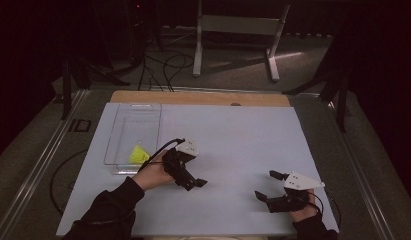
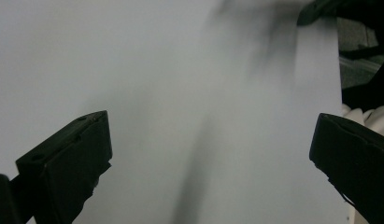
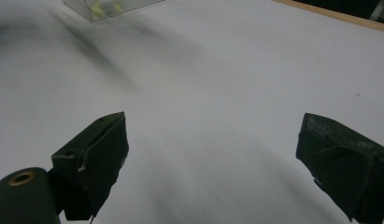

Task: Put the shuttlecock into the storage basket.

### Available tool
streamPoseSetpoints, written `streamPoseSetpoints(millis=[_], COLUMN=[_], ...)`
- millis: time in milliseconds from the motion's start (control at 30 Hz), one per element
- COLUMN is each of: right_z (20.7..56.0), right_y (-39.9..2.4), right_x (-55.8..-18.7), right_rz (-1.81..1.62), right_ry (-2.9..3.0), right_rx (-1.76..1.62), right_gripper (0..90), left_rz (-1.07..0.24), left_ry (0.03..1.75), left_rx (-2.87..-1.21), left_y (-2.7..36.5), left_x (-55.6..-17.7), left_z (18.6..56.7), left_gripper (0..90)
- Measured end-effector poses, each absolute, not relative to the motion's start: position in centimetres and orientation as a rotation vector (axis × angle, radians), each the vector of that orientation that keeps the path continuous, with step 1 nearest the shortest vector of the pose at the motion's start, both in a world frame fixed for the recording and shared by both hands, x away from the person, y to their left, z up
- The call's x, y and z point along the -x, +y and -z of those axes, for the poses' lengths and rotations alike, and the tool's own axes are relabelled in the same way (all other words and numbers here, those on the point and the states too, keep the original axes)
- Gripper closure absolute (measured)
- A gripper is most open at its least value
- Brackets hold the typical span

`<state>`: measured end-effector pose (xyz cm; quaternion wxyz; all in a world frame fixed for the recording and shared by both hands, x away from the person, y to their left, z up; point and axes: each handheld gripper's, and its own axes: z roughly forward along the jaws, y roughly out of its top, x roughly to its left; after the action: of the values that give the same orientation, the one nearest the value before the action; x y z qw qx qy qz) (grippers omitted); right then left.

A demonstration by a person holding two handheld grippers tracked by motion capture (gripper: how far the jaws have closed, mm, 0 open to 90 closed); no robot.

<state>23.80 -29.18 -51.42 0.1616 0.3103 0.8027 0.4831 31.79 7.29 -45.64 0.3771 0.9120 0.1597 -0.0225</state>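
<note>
A bin sits on the table at left, left tongs just beside it, right tongs well apart.

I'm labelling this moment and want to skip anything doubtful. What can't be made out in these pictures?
- The yellow thing in the clear plastic bin: too small in the high view, blurred and cut by the top edge in the right gripper view; its identity is unclear.
- The left gripper: its far jaw hides behind its own body in the high view.
- The room beyond the white table: too dark to read.
</note>
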Motion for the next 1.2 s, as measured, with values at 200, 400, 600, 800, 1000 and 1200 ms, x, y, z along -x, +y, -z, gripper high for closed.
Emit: streamPoseSetpoints(millis=[200,400,600,800,1000,1200], right_z=[51.4,51.4,51.3,51.3,51.4,51.4], right_y=[-29.2,-29.1,-29.1,-29.1,-29.1,-29.0], right_x=[-23.8,-23.7,-23.7,-23.8,-23.8,-23.8], right_rz=[-1.378,-1.377,-1.377,-1.373,-1.37,-1.371], right_ry=[2.291,2.293,2.293,2.293,2.298,2.301], right_rx=[-0.889,-0.889,-0.89,-0.885,-0.883,-0.883], right_gripper=[9.2,9.2,9.2,9.2,9.2,9.2], left_rz=[0.07,0.088,0.083,0.068,0.059,0.05], left_ry=[0.431,0.434,0.455,0.493,0.521,0.564], left_rx=[-2.321,-2.306,-2.297,-2.274,-2.263,-2.255], left_y=[8.1,9.3,11.0,12.6,14.1,15.3], left_x=[-30.8,-29.7,-28.6,-27.8,-26.9,-26.2], left_z=[47.1,48.3,48.9,49.4,50.3,51.1], left_gripper=[0.2,0.2,0.2,0.2,0.2,0.2])
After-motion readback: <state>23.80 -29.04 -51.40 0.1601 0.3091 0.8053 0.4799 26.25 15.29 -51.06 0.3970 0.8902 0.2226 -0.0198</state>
